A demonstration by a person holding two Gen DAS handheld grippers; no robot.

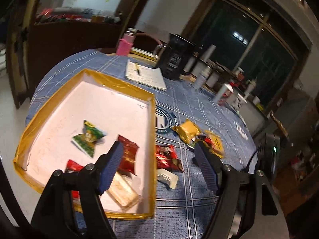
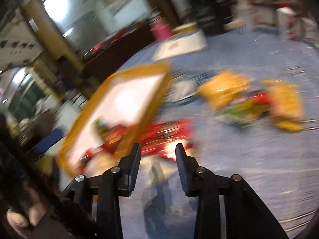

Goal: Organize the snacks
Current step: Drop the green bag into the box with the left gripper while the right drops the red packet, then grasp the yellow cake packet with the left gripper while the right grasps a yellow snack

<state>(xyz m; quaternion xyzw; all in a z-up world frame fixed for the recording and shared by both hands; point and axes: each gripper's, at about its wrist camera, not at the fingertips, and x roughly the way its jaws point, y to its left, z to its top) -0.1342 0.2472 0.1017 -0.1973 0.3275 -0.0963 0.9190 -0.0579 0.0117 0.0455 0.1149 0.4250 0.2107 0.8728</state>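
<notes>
Blue tablecloth (image 1: 199,107), snacks (image 1: 166,157) seemingly between left tool (image 1: 157,149) tips

My bench (image 1: 199,205) carries a blue checked cloth; dark window (image 1: 249,45) behind, white wall (image 1: 165,10), dim indoor light.

I'm working in what looks like a lived-in home dining room: a round table (image 1: 199,107) under a blue checked cloth, with a notepad (image 1: 145,75), a pink bottle (image 1: 125,43) and a black jug (image 1: 176,57) on it. Behind stand a dark night window (image 1: 249,45) and a cluttered wooden sideboard (image 1: 223,73), though blur leaves me unsure.
</notes>
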